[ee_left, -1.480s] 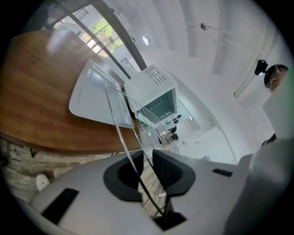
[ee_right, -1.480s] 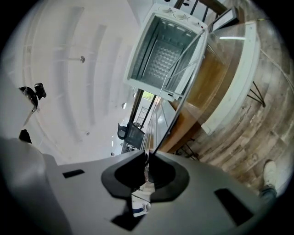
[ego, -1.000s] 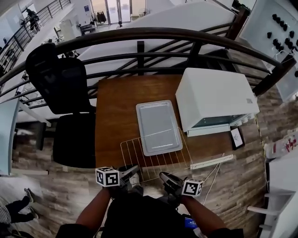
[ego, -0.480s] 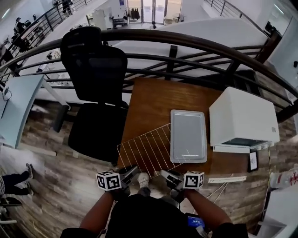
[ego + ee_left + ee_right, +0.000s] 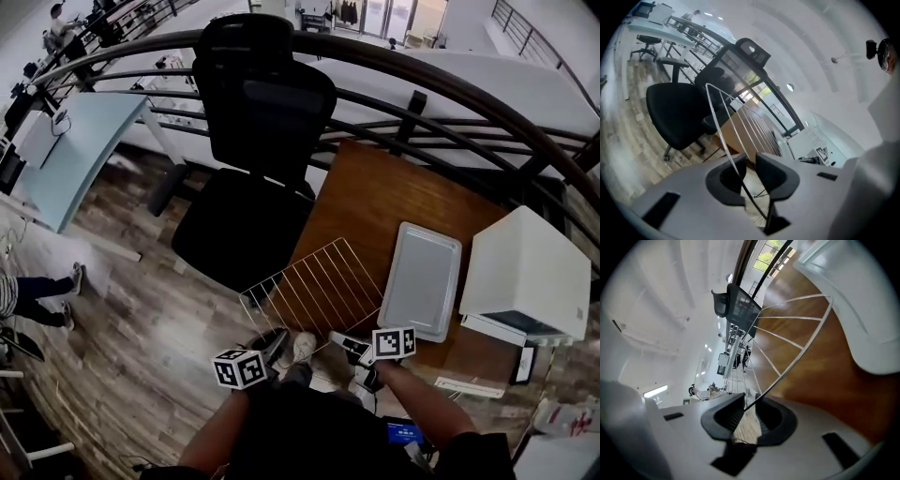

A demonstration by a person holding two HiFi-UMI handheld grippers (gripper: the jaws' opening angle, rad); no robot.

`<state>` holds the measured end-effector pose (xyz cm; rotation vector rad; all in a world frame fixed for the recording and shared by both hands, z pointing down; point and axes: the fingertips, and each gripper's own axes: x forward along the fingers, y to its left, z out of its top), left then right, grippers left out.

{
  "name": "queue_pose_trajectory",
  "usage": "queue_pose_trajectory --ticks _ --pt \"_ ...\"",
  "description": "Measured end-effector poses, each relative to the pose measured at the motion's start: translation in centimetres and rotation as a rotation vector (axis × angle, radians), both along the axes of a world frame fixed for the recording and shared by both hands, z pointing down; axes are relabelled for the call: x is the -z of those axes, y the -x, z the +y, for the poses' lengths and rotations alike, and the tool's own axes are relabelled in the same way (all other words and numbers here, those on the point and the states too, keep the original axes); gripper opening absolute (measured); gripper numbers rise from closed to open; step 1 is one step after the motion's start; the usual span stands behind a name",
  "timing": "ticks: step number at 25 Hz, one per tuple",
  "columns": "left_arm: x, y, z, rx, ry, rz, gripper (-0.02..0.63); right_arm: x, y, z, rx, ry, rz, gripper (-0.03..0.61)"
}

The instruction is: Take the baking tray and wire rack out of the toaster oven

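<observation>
The wire rack point(image 5: 319, 286) hangs tilted over the wooden table's point(image 5: 375, 197) front-left corner, clear of the grey baking tray point(image 5: 422, 279), which lies flat beside the white toaster oven point(image 5: 530, 272). My left gripper point(image 5: 275, 343) is shut on the wire rack's front edge; in the left gripper view that wire point(image 5: 723, 131) runs between the pads of the left gripper point(image 5: 749, 161). My right gripper point(image 5: 343, 339) has just been opening. In the right gripper view the rack's corner wire point(image 5: 797, 333) still reaches into the gap of the right gripper point(image 5: 751, 401), and the pads stand apart.
A black office chair point(image 5: 262, 141) stands close to the table's left side, behind the rack. A dark curved railing point(image 5: 450, 84) runs behind the table. A white strip point(image 5: 469, 386) and a small frame point(image 5: 523, 364) lie at the table's front right. Wooden floor lies below.
The rack has swung left, away from the tray, and now overhangs the table's corner. Both grippers moved left with it, and the head view has turned towards the chair.
</observation>
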<state>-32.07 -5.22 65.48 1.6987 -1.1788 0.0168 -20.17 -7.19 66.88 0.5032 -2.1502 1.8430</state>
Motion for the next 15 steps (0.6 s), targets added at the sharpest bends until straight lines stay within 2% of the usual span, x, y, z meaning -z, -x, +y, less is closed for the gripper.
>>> queue_pose_trajectory --ticks 7,12,15 --pt "-1.2 0.6 -1.0 0.080 0.058 0.019 0.080 -1.1 0.6 -2.5 -0.030 0.034 0.116 0.086" --pt "-2.0 0.3 -3.1 0.098 0.091 0.057 0.085 -1.6 0.3 -5.3 -0.071 -0.028 0.254 0.111" --pt "-2.4 -0.9 -4.3 0.074 0.122 0.100 0.094 -1.7 -0.9 -7.1 -0.149 -0.056 0.328 0.133"
